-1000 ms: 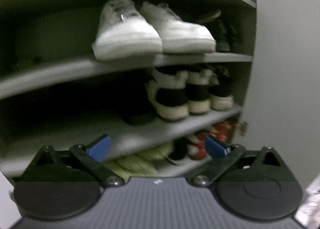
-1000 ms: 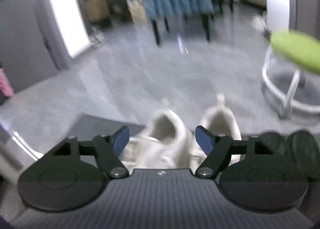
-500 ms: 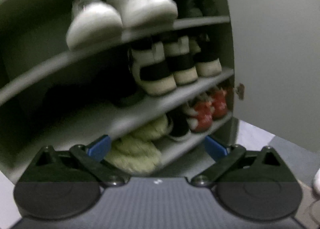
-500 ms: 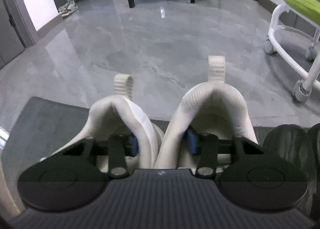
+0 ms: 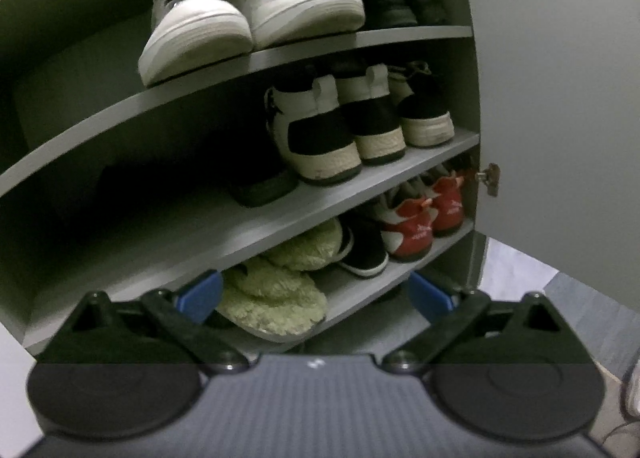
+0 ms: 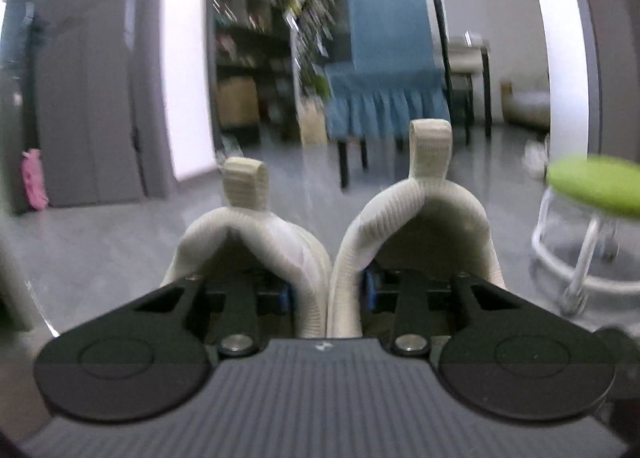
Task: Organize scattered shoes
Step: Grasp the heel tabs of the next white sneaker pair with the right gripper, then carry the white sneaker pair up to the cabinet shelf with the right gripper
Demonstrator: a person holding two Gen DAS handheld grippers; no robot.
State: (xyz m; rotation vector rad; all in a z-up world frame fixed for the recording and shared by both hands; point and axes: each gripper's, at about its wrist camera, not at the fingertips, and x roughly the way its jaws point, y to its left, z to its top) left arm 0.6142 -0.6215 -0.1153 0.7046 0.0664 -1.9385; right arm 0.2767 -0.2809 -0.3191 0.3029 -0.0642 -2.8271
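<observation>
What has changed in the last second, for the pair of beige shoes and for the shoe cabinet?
The right tool closed on the inner collars of the two beige shoes and lifted them off the floor mat; its jaws are closing further. The left tool remains open and empty, facing the shoe cabinet, whose shoes stayed in place.

We see two cream knit sneakers with heel loops (image 6: 332, 258) upright, side by side, inner collars touching.

Two white sneakers (image 5: 248, 22), two red shoes (image 5: 424, 226), two green slippers (image 5: 280, 282), two cream shoes (image 6: 332, 246).
</observation>
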